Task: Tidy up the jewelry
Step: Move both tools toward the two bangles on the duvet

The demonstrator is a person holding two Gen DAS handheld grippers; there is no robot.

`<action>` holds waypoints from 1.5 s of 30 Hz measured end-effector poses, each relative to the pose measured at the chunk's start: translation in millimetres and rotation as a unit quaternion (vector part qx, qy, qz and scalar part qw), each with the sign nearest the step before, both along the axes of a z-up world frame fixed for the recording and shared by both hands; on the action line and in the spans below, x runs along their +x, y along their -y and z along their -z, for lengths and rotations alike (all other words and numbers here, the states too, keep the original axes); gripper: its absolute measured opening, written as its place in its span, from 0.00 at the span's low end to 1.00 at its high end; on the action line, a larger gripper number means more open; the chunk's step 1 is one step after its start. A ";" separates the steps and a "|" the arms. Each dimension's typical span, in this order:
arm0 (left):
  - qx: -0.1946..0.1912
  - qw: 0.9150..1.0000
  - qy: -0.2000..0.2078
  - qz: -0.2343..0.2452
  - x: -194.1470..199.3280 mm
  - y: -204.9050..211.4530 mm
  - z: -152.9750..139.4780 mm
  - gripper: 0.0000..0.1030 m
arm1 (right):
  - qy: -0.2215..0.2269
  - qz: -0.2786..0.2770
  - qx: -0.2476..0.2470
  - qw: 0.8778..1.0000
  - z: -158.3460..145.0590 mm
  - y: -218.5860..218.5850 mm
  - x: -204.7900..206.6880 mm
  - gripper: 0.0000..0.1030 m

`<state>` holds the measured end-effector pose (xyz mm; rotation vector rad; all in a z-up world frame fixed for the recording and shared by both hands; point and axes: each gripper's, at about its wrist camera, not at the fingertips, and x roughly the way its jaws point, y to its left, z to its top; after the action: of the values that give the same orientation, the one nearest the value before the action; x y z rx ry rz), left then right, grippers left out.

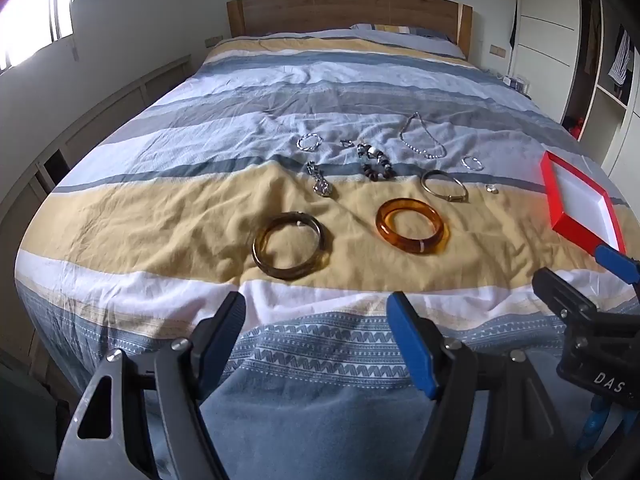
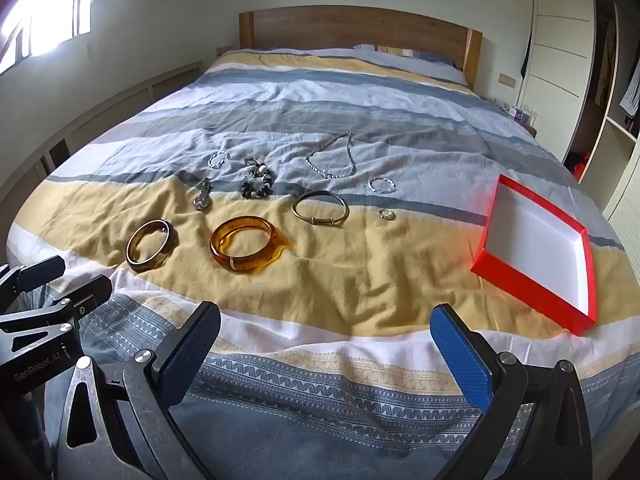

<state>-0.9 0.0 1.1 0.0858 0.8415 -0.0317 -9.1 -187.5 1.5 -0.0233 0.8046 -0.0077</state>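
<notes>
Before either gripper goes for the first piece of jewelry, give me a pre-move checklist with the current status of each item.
1. Left gripper open, nothing held: ok.
2. Right gripper open, nothing held: ok.
3. Red-walled, white-lined shallow box open, holds nothing, resting on the striped duvet: ok.
4. Translucent amber bangle and dark olive-brown bangle lie apart, each free to take: ok.
5. Dark beaded bracelet clear of the small pieces beside it: cannot tell.
6. Small silver ring large enough to grip cleanly: cannot tell.

Striped bedspread (image 1: 280, 92), wooden headboard (image 2: 352, 28), white wardrobe (image 2: 560, 40).
</notes>
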 end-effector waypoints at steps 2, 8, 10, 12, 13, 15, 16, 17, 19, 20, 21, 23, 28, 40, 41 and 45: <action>-0.014 1.000 -0.014 0.001 3.0 -3.0 6.3 0.69 | 0.002 0.001 -0.001 1.000 -1.5 -0.6 0.5 0.99; -0.010 1.000 -0.007 0.001 3.7 2.0 6.3 0.69 | 0.003 0.006 -0.004 1.000 2.0 1.6 -0.8 0.99; -0.025 1.000 -0.008 0.005 3.0 -1.4 7.7 0.69 | 0.001 0.007 -0.008 1.000 -0.5 -2.2 -2.4 0.99; -0.026 1.000 -0.005 0.006 1.8 -3.0 5.7 0.69 | 0.004 0.008 -0.007 1.000 -2.8 -1.1 -5.4 0.99; -0.022 1.000 -0.004 0.006 0.9 -3.3 4.5 0.69 | 0.005 0.009 -0.005 1.000 -3.8 -0.3 -6.7 0.99; -0.019 1.000 -0.003 0.007 -1.4 -5.2 1.7 0.69 | 0.008 0.008 -0.001 1.000 -6.1 1.8 -9.8 0.99; -0.017 1.000 -0.007 0.009 -2.8 -5.6 0.7 0.69 | 0.010 0.008 0.001 1.000 -7.2 2.9 -11.3 0.99; -0.017 1.000 -0.010 0.011 -3.3 -6.7 0.4 0.69 | 0.011 0.007 0.003 1.000 -8.3 3.7 -12.3 0.99; -0.017 1.000 -0.021 0.013 -5.8 -8.8 0.5 0.69 | 0.014 0.008 0.006 1.000 -12.5 2.8 -14.9 0.99; -0.018 1.000 -0.021 0.012 -7.6 -10.7 0.1 0.69 | 0.016 0.007 0.006 1.000 -14.8 2.6 -16.7 0.99; -0.018 1.000 -0.020 0.010 -9.6 -12.5 -0.8 0.69 | 0.018 0.006 0.007 1.000 -16.2 2.0 -18.0 0.99; -0.019 1.000 -0.016 0.003 -14.7 -19.2 -3.4 0.69 | 0.022 0.003 0.013 1.000 -21.0 1.9 -21.5 0.99; -0.035 0.999 -0.007 -0.018 -24.6 -39.8 -12.1 0.69 | 0.030 -0.004 0.014 0.999 -32.0 -0.1 -34.1 0.99; -0.025 0.999 0.022 -0.039 -38.8 -53.6 -27.7 0.69 | 0.042 -0.006 0.018 0.999 -54.6 7.7 -55.6 0.99; -0.025 0.998 0.026 -0.042 -37.4 -54.6 -28.8 0.69 | 0.041 -0.007 0.020 0.999 -54.1 8.7 -55.0 0.99; -0.031 0.998 0.024 -0.043 -29.7 -57.1 -27.9 0.69 | 0.032 -0.008 0.034 0.999 -48.9 13.3 -47.6 0.99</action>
<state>-30.6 57.1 29.1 -0.0089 0.7953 0.0249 -56.7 -200.8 50.4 0.0339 0.7407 0.0334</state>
